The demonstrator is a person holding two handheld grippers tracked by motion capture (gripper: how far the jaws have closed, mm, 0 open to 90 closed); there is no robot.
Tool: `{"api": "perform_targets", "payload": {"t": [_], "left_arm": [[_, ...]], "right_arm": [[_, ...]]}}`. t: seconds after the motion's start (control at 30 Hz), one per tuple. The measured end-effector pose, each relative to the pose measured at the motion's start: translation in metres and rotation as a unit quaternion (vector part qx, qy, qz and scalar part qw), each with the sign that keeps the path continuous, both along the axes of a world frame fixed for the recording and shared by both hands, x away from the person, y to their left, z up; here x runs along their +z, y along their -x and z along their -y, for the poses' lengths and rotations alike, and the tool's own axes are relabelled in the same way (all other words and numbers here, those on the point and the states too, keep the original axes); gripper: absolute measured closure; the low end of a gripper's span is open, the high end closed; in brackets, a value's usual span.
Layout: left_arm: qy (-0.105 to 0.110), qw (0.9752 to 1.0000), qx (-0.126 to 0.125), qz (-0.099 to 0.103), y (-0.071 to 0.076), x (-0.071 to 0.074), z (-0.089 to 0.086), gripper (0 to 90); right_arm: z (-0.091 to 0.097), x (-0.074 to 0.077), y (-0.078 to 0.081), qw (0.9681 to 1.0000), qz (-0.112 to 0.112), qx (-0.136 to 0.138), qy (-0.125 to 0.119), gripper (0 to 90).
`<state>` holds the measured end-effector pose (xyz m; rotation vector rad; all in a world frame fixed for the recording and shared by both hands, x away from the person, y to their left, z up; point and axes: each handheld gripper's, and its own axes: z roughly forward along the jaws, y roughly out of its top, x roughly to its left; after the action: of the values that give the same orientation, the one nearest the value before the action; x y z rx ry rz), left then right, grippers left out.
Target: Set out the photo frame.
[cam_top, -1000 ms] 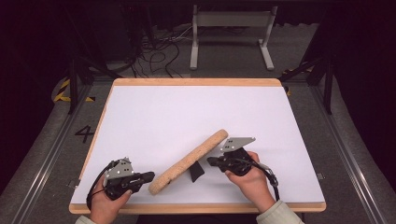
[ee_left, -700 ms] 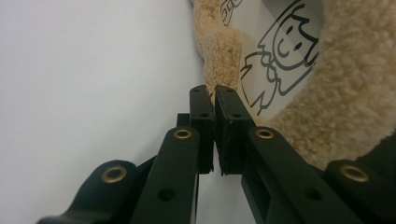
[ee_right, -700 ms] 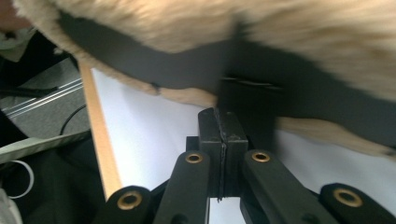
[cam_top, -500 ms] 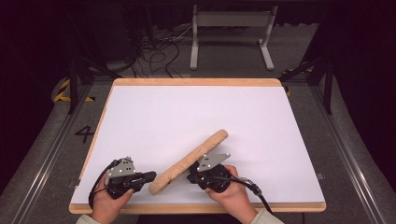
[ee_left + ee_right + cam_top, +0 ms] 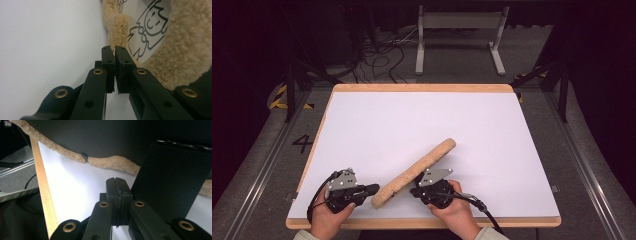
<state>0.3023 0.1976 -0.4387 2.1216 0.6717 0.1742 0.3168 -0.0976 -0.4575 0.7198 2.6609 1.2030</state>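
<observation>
The fleece-edged frame (image 5: 414, 172) is propped near the table's front edge (image 5: 422, 223), between the clenched, empty left gripper (image 5: 373, 189) and right gripper (image 5: 413, 191); its printed face is largely hidden

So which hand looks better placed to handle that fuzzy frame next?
Probably the left. The left gripper points, jaws shut, at the fuzzy frame's near front end; the right gripper sits behind it beside its black stand.

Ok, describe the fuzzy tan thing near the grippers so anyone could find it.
On the white table with the wooden rim, look near the front edge. The tan fleecy-edged frame stands tilted between the left gripper and right gripper. Its woolly border and black back stand mark it out.
</observation>
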Motion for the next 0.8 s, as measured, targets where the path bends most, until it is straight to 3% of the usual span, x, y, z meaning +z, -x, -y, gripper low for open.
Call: {"api": "perform_targets", "payload": {"t": [0.23, 0.8], "left_arm": [[0.001, 1.0, -0.003, 0.003, 0.001, 0.0, 0.0, 86.6], [-0.004, 0.9999, -0.011, -0.002, 0.001, -0.001, 0.003, 86.4]], "right_arm": [[0.004, 0.001, -0.003, 0.9998, 0.007, -0.015, 0.006, 90.0], [0.037, 0.001, -0.028, 0.9966, 0.013, -0.081, 0.01, 90.0]]}}
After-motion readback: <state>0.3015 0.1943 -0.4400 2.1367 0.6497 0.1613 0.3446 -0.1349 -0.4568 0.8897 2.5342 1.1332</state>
